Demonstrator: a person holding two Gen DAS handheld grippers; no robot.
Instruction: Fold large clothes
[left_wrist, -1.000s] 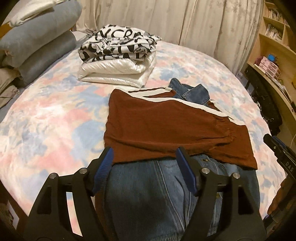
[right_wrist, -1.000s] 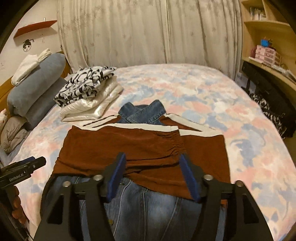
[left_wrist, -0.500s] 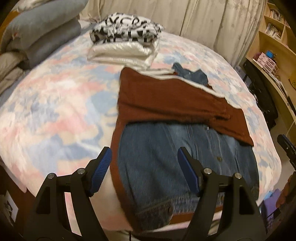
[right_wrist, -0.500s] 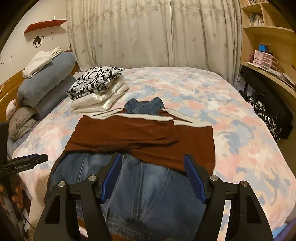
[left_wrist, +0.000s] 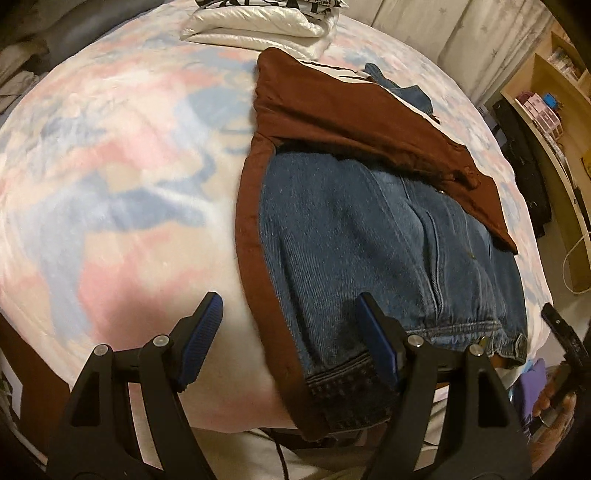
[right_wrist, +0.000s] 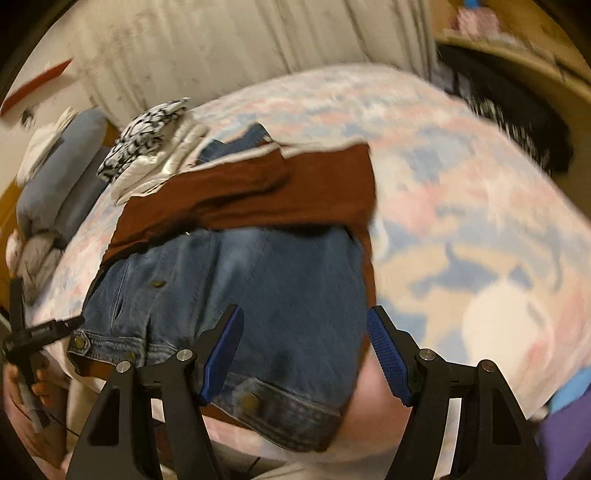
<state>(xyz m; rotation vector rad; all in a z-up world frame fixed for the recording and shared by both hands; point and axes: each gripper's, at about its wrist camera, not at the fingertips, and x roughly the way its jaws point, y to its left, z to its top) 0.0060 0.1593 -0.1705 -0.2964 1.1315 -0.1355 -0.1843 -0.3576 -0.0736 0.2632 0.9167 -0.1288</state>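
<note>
The left gripper (left_wrist: 286, 338) hung with its jaws spread wide and nothing between the 2 ribbed blue pads; the right gripper (right_wrist: 306, 350) was likewise spread wide and held nothing. No container showed in either view.

Just ahead of both grippers lay the denim jacket (left_wrist: 369, 236), a heavy blue twill with raised seams, metal buttons and a thick stitched hem that reached the near edge of the bed (left_wrist: 122, 177). The hem's left corner sat below the left gripper's right finger, and its right corner sat below the right gripper between its fingers. Rust-brown lining (left_wrist: 255, 258) showed as a soft, matte band along the jacket's left side, and brown sleeves (left_wrist: 354, 118) with cream stripes were folded across the far half.

Farther ahead and to the left sat a stack of folded clothes (left_wrist: 258, 27), glossy white padding under a black-and-white print. The bed cover was plush, blotched pink, blue and cream.
</note>
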